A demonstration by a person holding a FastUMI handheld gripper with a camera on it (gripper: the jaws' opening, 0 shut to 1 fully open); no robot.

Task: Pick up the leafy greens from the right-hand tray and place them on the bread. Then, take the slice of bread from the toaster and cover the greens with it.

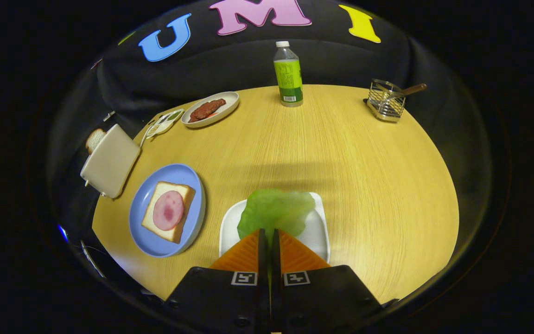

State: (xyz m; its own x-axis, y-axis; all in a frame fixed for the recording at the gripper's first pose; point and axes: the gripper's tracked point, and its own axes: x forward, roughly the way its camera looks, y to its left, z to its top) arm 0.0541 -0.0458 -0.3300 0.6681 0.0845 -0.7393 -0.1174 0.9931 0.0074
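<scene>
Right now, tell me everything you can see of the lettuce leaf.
The lettuce leaf is one pale green, crinkled sheet, plastic-looking, spread over the white tray on the wooden table. Its near edge runs in between the fingers of the gripper, which are closed on it. It looks lifted slightly off the tray, though I cannot be sure. The plated bread lies to its left.

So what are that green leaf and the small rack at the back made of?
The floppy green lettuce leaf, pinched between the gripper fingers over the white square tray, looks waxy and evenly coloured, so possibly plastic or fabric. The shiny wire rack looks like polished metal: thin, glinting bars.
</scene>
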